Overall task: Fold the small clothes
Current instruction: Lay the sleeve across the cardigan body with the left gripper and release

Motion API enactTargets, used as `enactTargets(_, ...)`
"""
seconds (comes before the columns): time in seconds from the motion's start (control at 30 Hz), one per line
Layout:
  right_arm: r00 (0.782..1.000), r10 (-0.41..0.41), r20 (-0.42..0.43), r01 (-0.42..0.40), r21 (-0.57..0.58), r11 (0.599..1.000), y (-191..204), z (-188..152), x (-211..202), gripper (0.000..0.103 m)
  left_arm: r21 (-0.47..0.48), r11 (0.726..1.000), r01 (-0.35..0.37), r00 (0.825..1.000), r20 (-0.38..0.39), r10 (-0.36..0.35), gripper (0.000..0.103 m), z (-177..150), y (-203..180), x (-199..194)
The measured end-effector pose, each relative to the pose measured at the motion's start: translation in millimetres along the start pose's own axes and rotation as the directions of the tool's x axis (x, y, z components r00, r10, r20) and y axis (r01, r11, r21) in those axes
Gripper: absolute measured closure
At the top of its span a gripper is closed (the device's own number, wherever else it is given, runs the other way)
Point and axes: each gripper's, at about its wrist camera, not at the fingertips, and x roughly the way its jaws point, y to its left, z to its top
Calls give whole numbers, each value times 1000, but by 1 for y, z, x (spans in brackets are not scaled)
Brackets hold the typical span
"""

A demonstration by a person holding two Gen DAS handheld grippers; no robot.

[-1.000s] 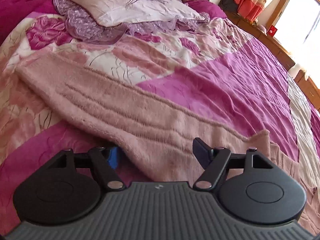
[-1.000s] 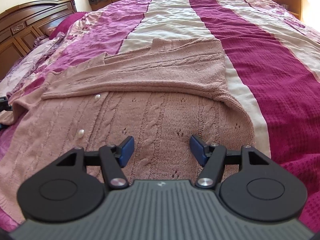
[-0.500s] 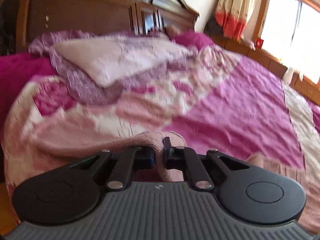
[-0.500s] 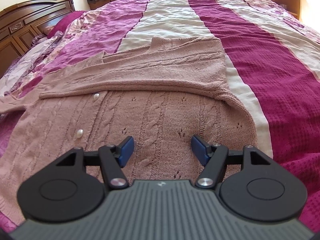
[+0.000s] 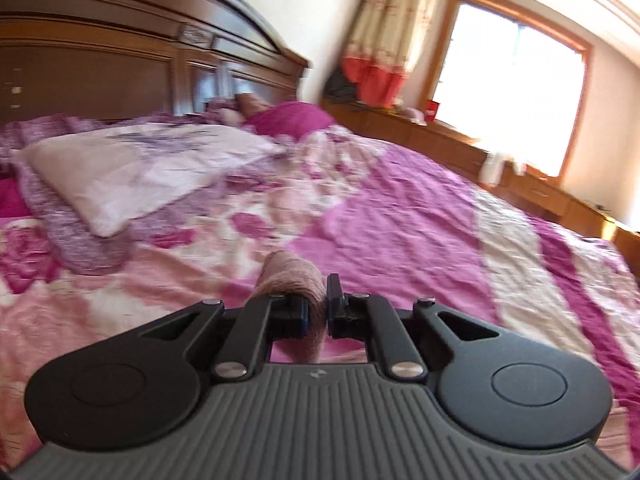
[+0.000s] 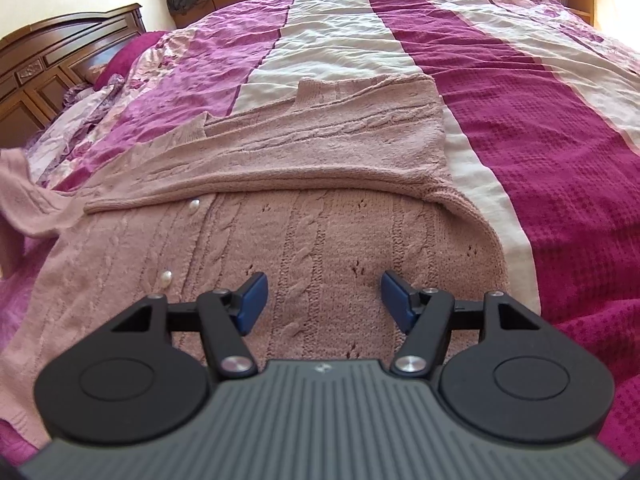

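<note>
A dusty-pink cable-knit cardigan (image 6: 288, 224) with pearl buttons lies flat on the bed, one sleeve folded across its upper part. My right gripper (image 6: 323, 296) hovers open just above the cardigan's lower body, nothing between its fingers. The other sleeve (image 6: 24, 196) is raised off the bed at the far left of the right wrist view. In the left wrist view my left gripper (image 5: 317, 310) is shut on that pink sleeve (image 5: 292, 276), which bulges out in front of the pads and hangs below them, lifted above the bedspread.
The bed carries a magenta, pink and cream patchwork bedspread (image 6: 540, 128). A pale pillow (image 5: 132, 168) on a purple quilt lies by the dark wooden headboard (image 5: 120, 64). A low wooden cabinet (image 5: 460, 148) runs under the bright window (image 5: 508, 92) beyond the bed.
My left gripper closed on the pink sleeve and lifted it up off the bed, tilting toward the headboard. My right gripper stayed open over the cardigan, barely moving.
</note>
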Motion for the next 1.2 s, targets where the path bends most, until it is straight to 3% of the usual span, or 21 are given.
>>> enactTargets(0.3, 1000, -7, 2, 7, 33, 999, -8, 7, -4, 38, 76, 986, 151, 988, -2, -152, 94, -8, -93, -2)
enactTargets(0.6, 1000, -10, 13, 10, 48, 999, -20, 19, -7, 38, 92, 960, 266, 964, -47, -263, 94, -30, -178, 2)
enactTargets(0.87, 1000, 20, -7, -19, 79, 997, -30, 11, -6, 38, 132, 930, 344, 926, -210, -313, 94, -88, -235, 31)
enactTargets(1.2, 999, 52, -4, -52, 104, 993, -38, 6, -4, 39, 204, 902, 380, 868, -415, -272, 93, -157, -242, 68)
